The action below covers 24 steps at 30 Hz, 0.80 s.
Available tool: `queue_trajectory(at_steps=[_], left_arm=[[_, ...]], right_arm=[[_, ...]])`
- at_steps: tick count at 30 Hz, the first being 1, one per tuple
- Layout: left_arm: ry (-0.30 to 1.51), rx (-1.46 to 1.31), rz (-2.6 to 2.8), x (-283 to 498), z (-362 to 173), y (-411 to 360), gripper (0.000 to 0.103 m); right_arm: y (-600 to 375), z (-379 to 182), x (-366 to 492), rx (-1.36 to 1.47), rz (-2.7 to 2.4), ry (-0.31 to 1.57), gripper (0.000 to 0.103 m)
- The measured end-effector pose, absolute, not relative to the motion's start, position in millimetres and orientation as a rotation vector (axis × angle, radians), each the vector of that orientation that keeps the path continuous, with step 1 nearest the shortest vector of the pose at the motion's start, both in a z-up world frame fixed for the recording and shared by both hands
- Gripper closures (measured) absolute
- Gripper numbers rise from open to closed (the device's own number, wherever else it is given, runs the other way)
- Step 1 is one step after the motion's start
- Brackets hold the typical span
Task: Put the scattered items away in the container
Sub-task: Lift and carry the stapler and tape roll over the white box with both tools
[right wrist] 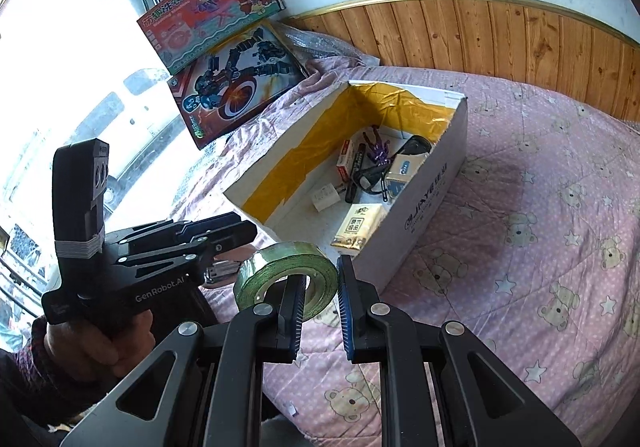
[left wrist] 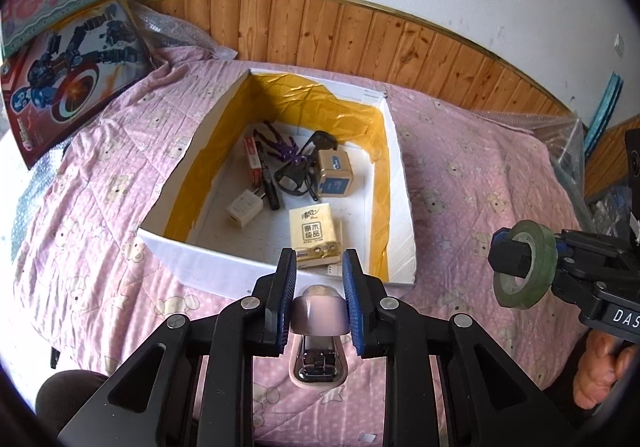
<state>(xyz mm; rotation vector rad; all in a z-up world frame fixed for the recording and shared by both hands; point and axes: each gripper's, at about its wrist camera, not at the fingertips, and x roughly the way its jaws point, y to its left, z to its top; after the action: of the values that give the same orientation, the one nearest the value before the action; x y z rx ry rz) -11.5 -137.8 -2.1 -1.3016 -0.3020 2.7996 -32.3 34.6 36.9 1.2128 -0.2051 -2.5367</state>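
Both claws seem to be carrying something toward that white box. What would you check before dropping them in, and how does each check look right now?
1. Left gripper clamped on the pink stapler: ok.
2. Right gripper holding the green tape roll, one finger through its hole: ok.
3. White box open on top: ok.
4. Free floor inside beside the tissue pack and charger plug: ok.
5. Grippers above the box opening: not ok, both are short of the near wall.
6. Grippers apart from each other: ok.

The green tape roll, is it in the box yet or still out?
Out: the right gripper holds the green tape roll above the bedspread, short of the box.
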Motion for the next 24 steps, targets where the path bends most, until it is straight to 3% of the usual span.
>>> queue_trajectory(at_steps=[7,24], left_arm=[[-0.316,-1.282,2.793,-21.5,7.3,-146.1,0.079],[-0.537,-1.228,2.775,-64.2,30.7,-202.2,0.079]], right_arm=[[17.9,48.7,-52.8,1.184,-2.527,-0.143,0.086],[3.5,67.9,-113.0,1.161,-2.547,-0.036,0.086]])
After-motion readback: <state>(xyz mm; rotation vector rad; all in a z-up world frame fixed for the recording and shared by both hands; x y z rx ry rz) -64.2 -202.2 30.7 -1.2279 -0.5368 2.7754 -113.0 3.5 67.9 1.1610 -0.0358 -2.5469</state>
